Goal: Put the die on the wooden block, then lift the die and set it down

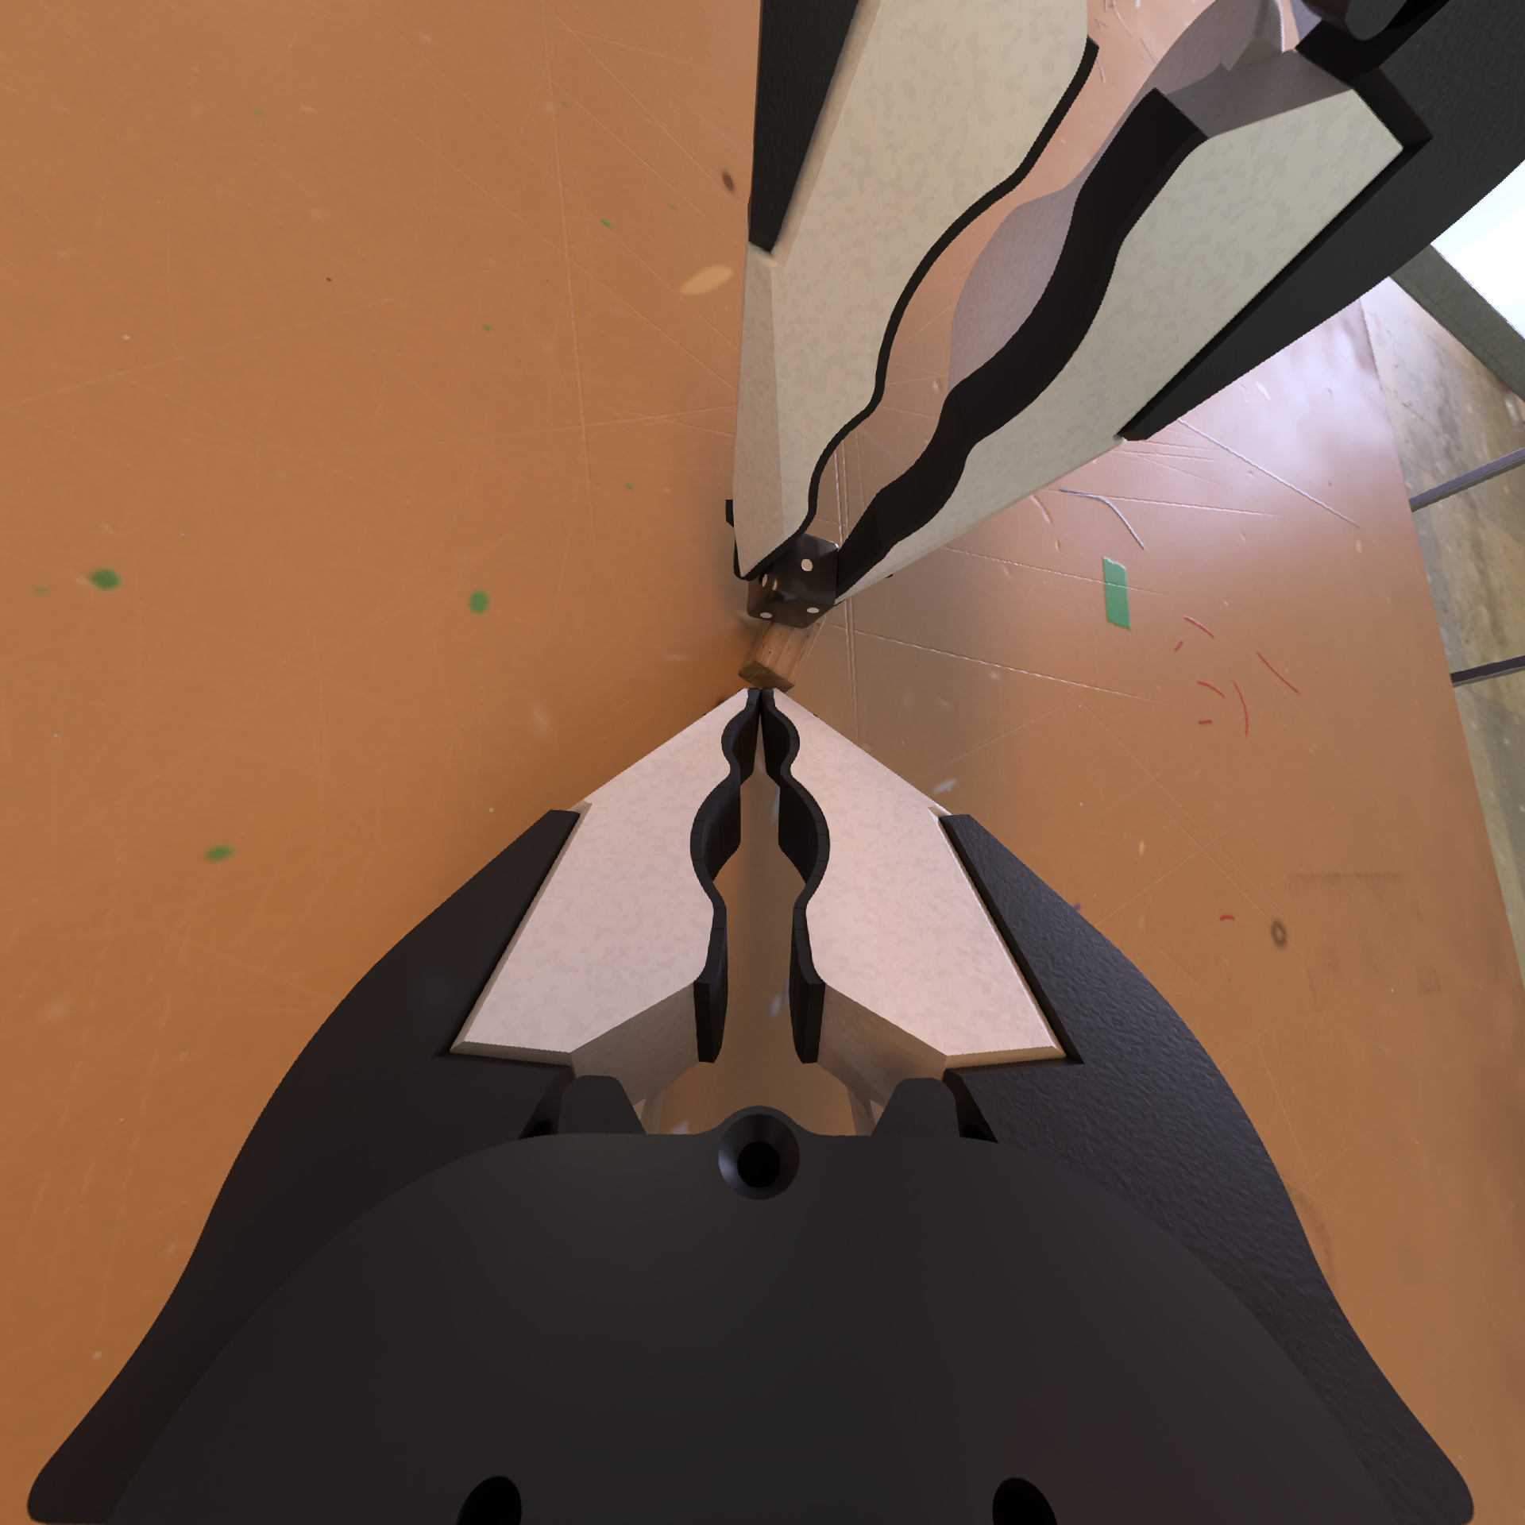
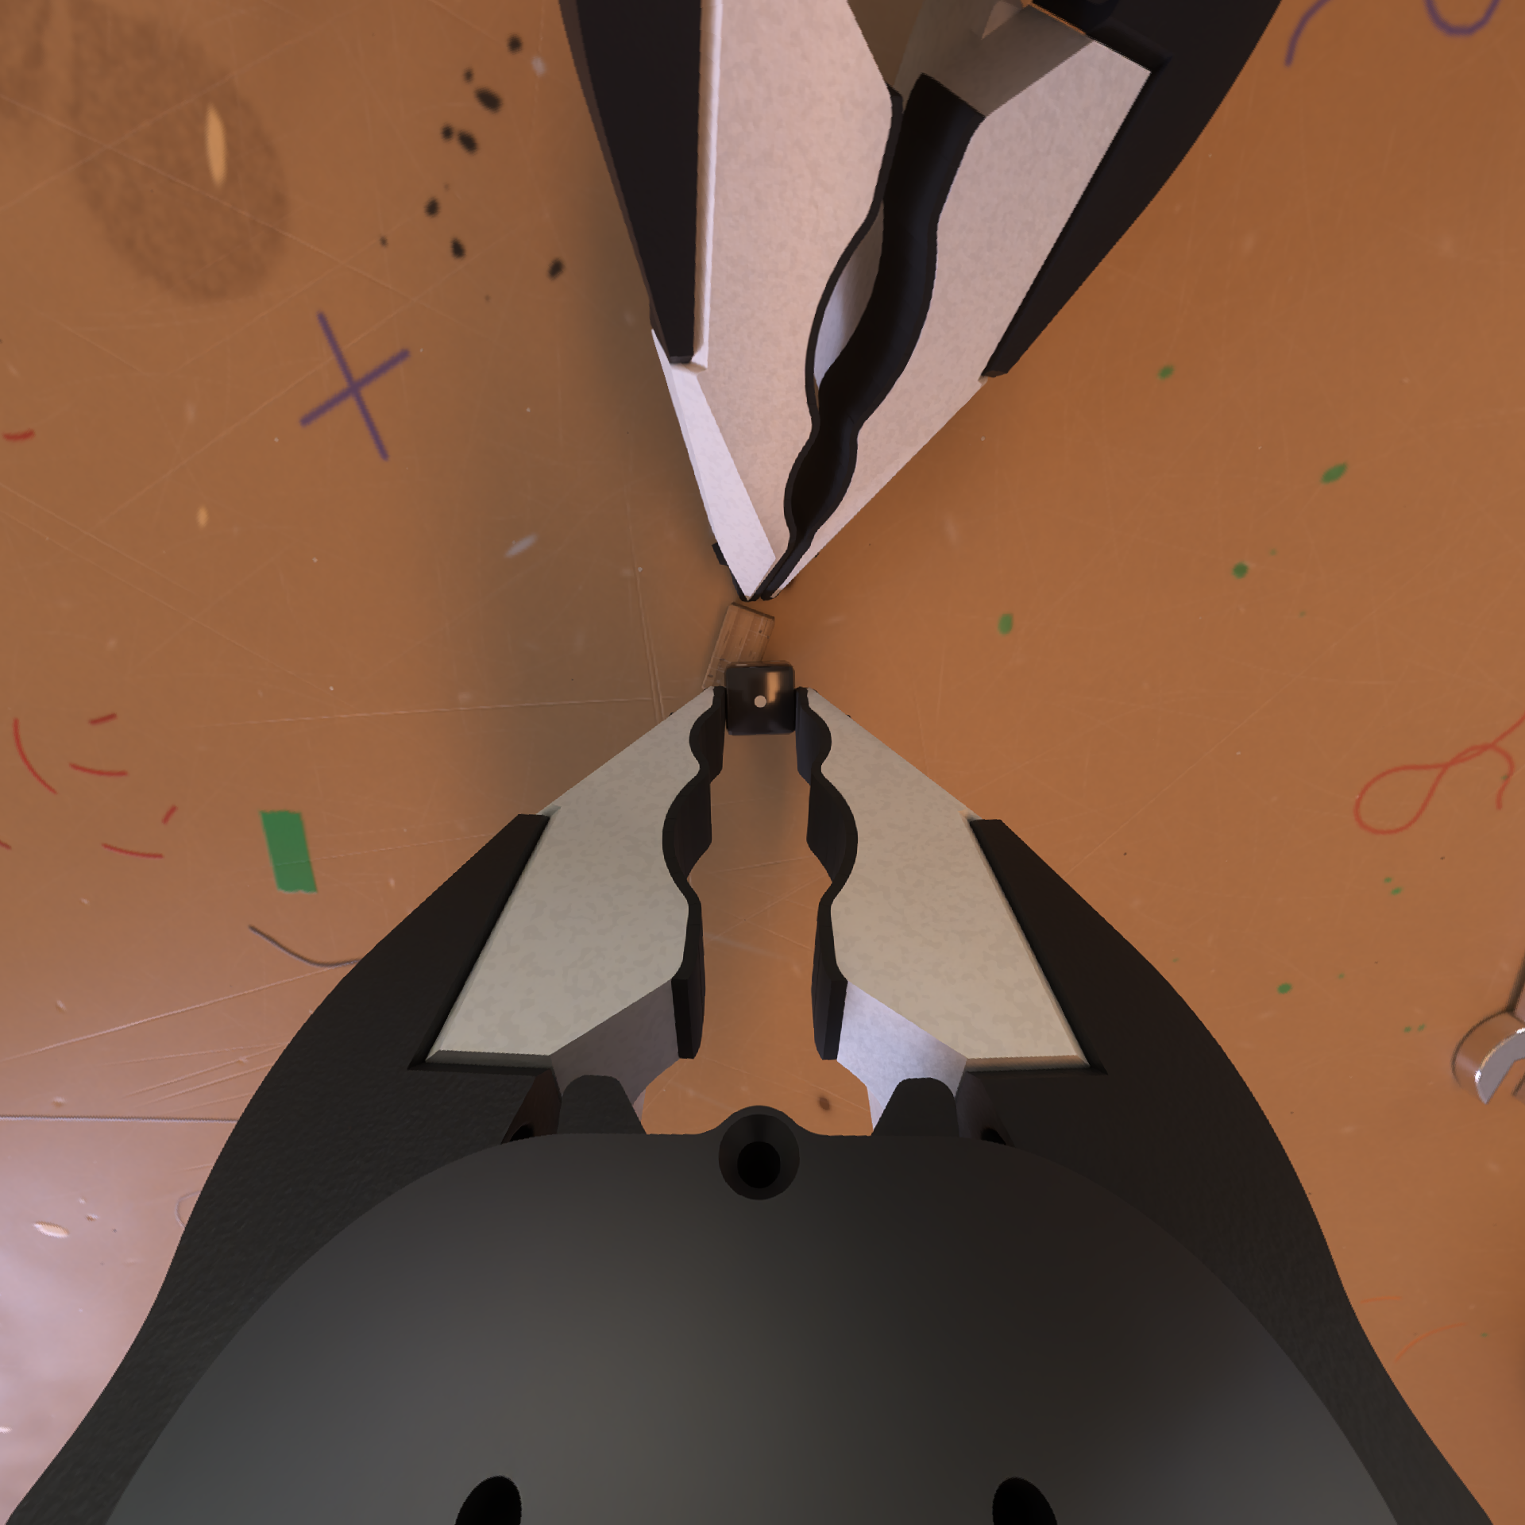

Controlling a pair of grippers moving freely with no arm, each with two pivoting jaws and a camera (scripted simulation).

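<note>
A small black die [image 2: 759,700] with white pips is clamped between the fingertips of my right gripper [image 2: 759,716]. In the left wrist view the right gripper [image 1: 799,578] comes down from above and holds the die [image 1: 796,582] directly over the small wooden block [image 1: 773,660]. I cannot tell whether the die touches the block or hovers just above it. The block [image 2: 743,639] stands on the orange table, partly hidden behind the die. My left gripper [image 1: 760,697] is shut and empty, with its tips right beside the block. It also shows in the right wrist view [image 2: 763,592].
The orange table top [image 1: 330,413] is scratched and spotted with paint. A strip of green tape [image 2: 289,850] lies to one side and also shows in the left wrist view [image 1: 1116,592]. A metal wrench [image 2: 1498,1064] lies at the right edge. The table's edge [image 1: 1444,462] runs along the right.
</note>
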